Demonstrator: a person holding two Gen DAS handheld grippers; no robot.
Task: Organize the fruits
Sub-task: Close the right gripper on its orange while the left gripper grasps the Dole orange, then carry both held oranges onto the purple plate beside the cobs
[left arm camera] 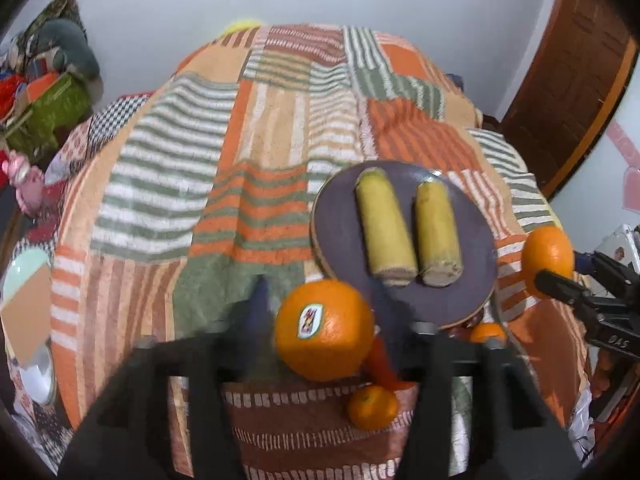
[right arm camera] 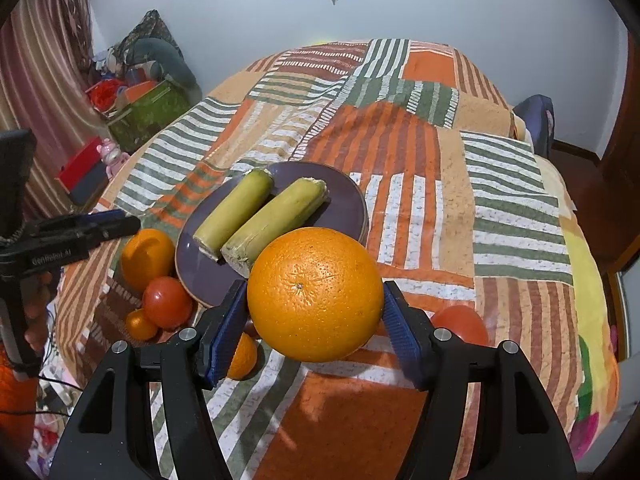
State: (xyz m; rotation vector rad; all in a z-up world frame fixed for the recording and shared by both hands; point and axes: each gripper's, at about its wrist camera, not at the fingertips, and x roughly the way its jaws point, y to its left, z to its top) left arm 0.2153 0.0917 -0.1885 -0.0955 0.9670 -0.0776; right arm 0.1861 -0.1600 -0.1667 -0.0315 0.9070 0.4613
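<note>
Right wrist view has the right gripper (right arm camera: 316,312) clamped on a big orange (right arm camera: 315,294), blue pads pressed to both sides, held up over the bedspread (right arm camera: 400,152) just near of the purple plate (right arm camera: 352,196). The plate only has two cut sugarcane pieces (right arm camera: 256,216) on it so far, side by side. The left gripper (left arm camera: 320,320) looks clamped on its own stickered orange (left arm camera: 320,328), though it's blurry there so that's my read. Still loose on the cloth: a red tomato (right arm camera: 167,302) and a small mandarin (right arm camera: 140,324) left of the plate, another small orange (right arm camera: 242,356) and a second tomato (right arm camera: 460,322) near the right gripper. So I'd say early days, most fruit is still unsorted.
</note>
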